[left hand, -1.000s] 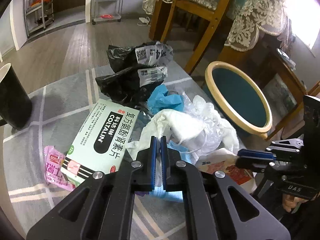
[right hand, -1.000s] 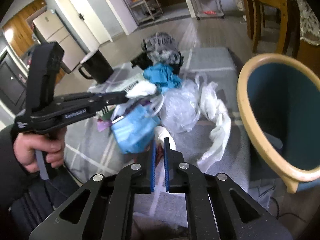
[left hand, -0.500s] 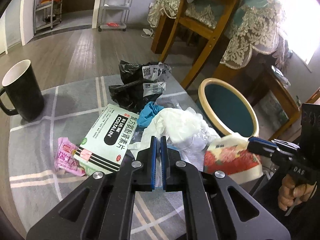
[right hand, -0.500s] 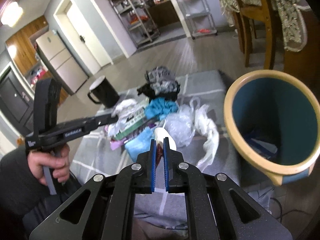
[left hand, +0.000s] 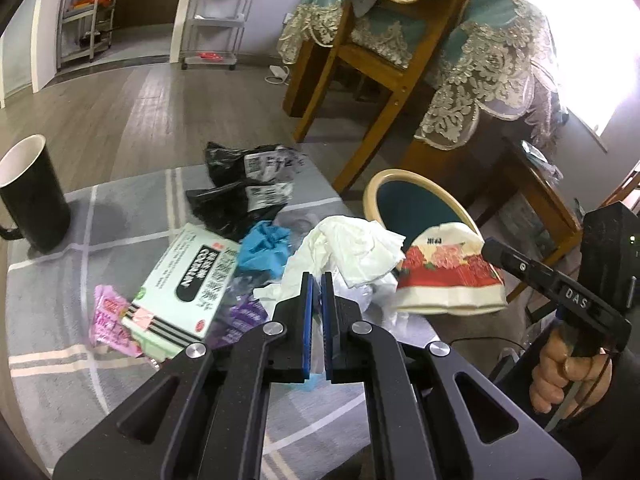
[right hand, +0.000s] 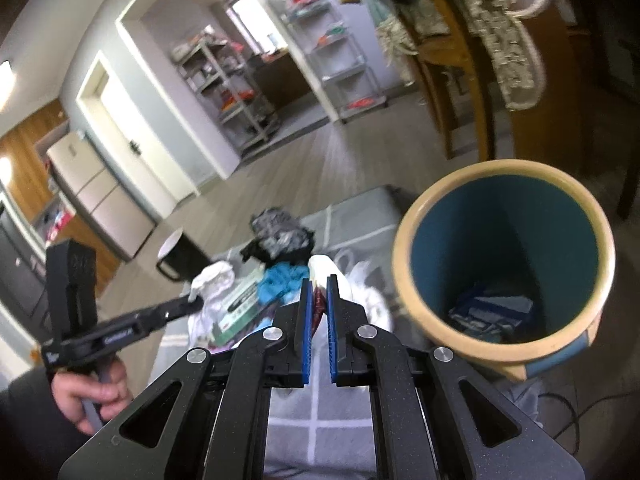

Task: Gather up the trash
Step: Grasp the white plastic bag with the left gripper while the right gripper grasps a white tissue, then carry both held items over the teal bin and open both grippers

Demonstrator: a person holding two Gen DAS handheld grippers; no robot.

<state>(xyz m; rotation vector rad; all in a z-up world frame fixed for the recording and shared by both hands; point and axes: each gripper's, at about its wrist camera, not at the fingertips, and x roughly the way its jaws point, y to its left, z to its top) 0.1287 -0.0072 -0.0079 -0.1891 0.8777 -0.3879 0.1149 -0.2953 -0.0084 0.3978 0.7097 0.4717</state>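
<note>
Left hand-held gripper (left hand: 316,280) clamped on a white crumpled tissue wad (left hand: 352,244), held above the grey checked worktop (left hand: 60,280). Right hand-held gripper (right hand: 319,286) pinches a floral-printed paper cup (left hand: 448,276), raised off the worktop's right edge, just beside the blue bin with a cream rim (right hand: 404,240). Left on the worktop: green medicine box (left hand: 184,280), blue glove (left hand: 264,246), black plastic bag (left hand: 236,196), pink wrapper (left hand: 108,320). Black mug (left hand: 32,196) at the left edge.
</note>
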